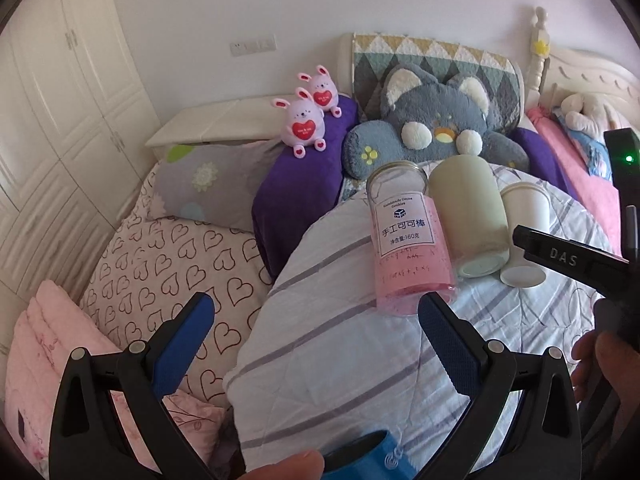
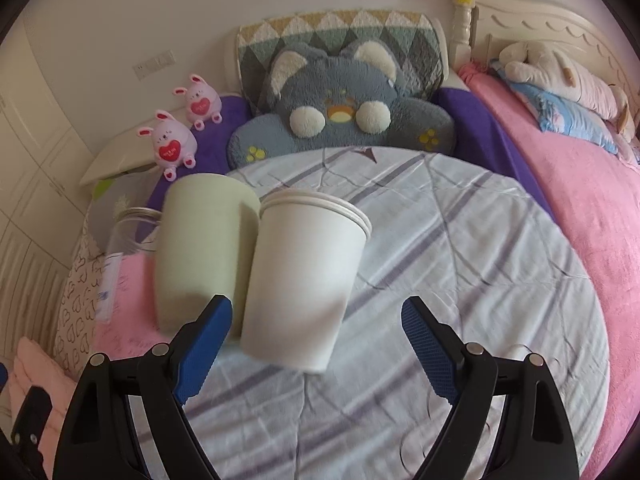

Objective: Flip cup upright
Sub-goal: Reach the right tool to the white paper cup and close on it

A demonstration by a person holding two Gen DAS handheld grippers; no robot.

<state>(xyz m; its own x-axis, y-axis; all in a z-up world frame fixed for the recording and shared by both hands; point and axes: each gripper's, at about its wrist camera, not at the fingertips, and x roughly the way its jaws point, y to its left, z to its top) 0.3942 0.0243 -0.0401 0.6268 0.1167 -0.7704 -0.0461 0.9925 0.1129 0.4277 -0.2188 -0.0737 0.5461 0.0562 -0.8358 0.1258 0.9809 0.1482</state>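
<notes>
While the bed (image 2: 580, 240) fills both views, its striped quilt (image 2: 460, 248) carries everything that matters, with a big grey cat cushion (image 2: 340, 116) propped at the far end and two little pink bunny toys (image 1: 306, 122) off to its left. Three containers lie on their sides in a row on the quilt: a clear jar (image 1: 404, 236) with a pink lower half on the left, a pale green cup (image 2: 200, 248) in the middle touching it, and the white cup (image 2: 304, 280) on the right, pressed against the green one. White cup's mouth points away toward the cushion, base toward the camera. Right gripper (image 2: 316, 320) is spread wide, holding nothing, its blue fingers (image 2: 204, 344) low on either side of the white cup's base, the left finger overlapping the seam between the two cups. Left gripper (image 1: 316, 320) is wide open too, empty, hovering just short of the jar.
</notes>
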